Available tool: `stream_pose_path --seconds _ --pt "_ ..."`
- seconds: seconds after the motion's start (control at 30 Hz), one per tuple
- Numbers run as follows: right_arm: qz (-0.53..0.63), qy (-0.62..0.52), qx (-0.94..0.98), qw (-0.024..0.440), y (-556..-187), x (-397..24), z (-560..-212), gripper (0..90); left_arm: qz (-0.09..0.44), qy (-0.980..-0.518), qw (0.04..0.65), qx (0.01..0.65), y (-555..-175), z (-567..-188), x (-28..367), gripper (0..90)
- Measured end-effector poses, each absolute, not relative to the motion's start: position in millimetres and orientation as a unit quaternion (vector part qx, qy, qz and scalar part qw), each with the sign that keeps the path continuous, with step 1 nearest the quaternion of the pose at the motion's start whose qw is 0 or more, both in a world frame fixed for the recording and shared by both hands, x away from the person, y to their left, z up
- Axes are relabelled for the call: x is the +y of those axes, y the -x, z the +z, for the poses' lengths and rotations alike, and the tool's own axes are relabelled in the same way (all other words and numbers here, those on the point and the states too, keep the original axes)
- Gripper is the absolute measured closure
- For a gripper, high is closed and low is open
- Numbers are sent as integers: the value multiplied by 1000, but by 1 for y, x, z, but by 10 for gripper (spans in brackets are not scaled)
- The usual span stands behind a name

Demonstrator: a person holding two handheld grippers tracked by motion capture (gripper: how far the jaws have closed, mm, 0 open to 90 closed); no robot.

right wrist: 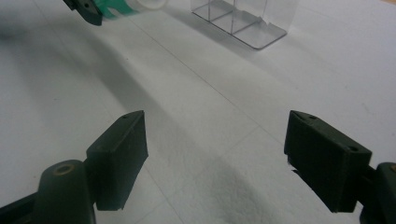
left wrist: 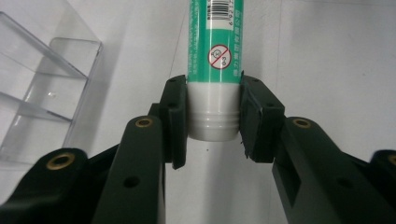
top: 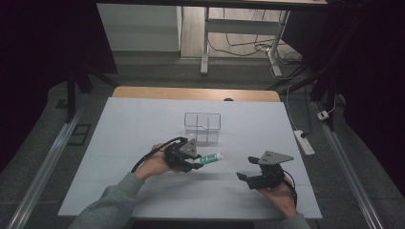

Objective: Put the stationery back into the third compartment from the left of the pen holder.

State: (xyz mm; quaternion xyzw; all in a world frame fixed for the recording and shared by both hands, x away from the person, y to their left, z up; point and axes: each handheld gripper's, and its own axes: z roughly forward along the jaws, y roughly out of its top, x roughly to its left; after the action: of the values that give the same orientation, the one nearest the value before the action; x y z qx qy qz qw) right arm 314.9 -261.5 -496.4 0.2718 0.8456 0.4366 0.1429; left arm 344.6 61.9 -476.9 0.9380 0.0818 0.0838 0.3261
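Just below desk [top: 143,124] centre, my left hand-held gripper [top: 193,163] is clamped on the tube's [top: 210,158] white cap end, body free for tipping into the clear box [top: 203,125] at 12 o'clock. Right hand-held gripper [top: 244,178], at 4 o'clock, jaws apart, idle.

The green-and-white plastic tube with a white ribbed cap [left wrist: 215,56] bears what can be read here. At its twelve o'clock end sits a white barcode panel with black bars and digits, of which "6 9217" shows before the frame cuts it. Below, toward six o'clock, a red crossed-out circle sign carries a small "0-3". Fine vertical print along the tube's three o'clock edge is too small to read.
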Motion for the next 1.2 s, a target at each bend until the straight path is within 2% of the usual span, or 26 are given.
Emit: stream_pose_path --seconds 1.2 --pt "460 -202 855 128 -320 -198 -465 232 66 -947 299 94 -352 -487 36 644"
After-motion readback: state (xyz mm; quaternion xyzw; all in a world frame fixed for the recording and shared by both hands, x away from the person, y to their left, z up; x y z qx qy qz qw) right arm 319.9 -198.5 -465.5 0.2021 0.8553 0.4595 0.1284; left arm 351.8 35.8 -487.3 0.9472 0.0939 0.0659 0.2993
